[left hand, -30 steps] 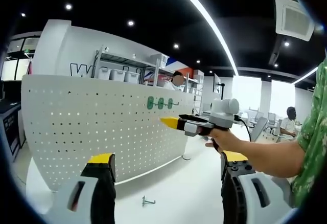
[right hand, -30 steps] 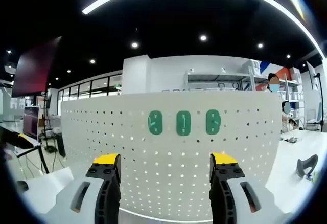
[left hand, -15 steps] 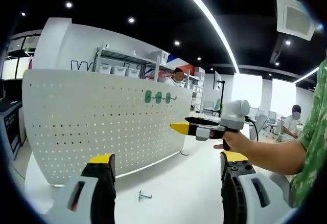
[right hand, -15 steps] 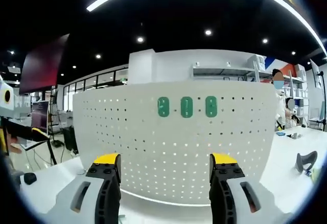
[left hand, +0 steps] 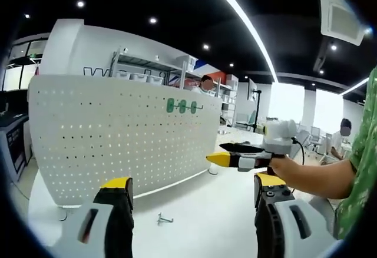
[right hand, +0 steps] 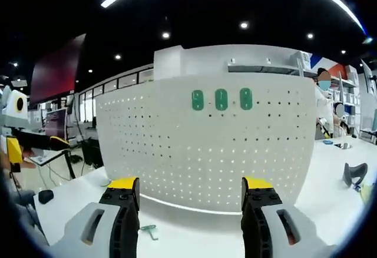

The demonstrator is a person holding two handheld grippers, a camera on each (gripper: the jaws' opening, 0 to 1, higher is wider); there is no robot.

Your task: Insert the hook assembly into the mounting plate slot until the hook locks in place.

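A white perforated mounting plate (left hand: 118,140) (right hand: 206,146) stands upright on the white table. Three green slot pieces (left hand: 181,106) (right hand: 221,99) sit in a row near its top edge. A small metal hook (left hand: 164,218) (right hand: 149,230) lies flat on the table in front of the plate. My left gripper (left hand: 193,193) is open and holds nothing, a little above the table short of the hook. My right gripper (right hand: 190,196) is open too, facing the plate; it shows from the side (left hand: 235,159), held by a hand. The left gripper (right hand: 23,143) shows at the far left.
The white table (right hand: 194,237) runs wide in front of the plate. A black object (right hand: 353,174) rests on it at the right, a small dark one (right hand: 42,196) at the left. Shelves with bins (left hand: 147,72) and people stand behind the plate.
Both cameras have drawn back from the plate, which looks smaller and higher. The hook on the table has come into the right gripper view. The right gripper sits lower in the left gripper view.
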